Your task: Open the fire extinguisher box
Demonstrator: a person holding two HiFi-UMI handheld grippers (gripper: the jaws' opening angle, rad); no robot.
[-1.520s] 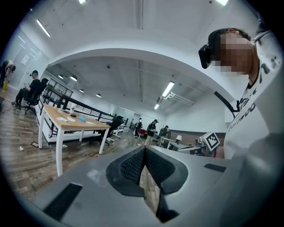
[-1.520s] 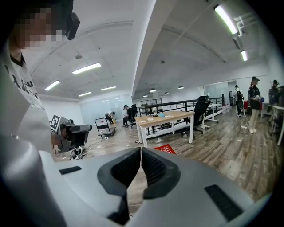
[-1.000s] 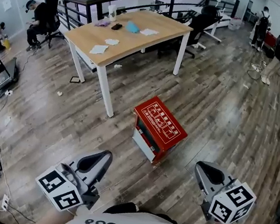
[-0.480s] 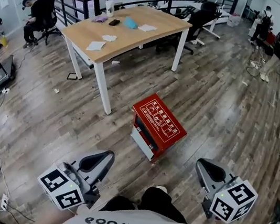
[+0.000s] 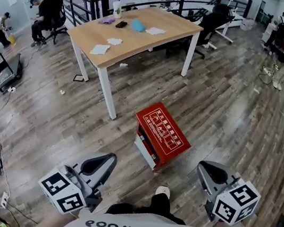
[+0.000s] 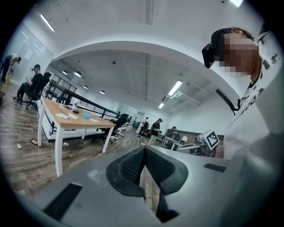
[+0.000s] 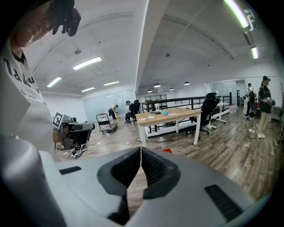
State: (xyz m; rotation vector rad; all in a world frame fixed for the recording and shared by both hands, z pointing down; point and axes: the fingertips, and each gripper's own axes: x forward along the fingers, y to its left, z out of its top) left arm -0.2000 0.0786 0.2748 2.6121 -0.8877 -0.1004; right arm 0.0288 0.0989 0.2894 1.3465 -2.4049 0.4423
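Red box [image 5: 161, 135] sits shut on the floor [image 5: 228, 114]. Left claw [image 5: 103, 159] and right claw [image 5: 207, 171] hang near the box, one either side, both pinched together, empty. Worktop [image 5: 144, 32] stands beyond the box.

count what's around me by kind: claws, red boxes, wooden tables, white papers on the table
claws: 2 (left claw, right claw)
red box: 1
wooden table: 1
white papers on the table: 3
total: 7

A wooden table [image 5: 144, 36] bears scattered papers [image 5: 100, 49].
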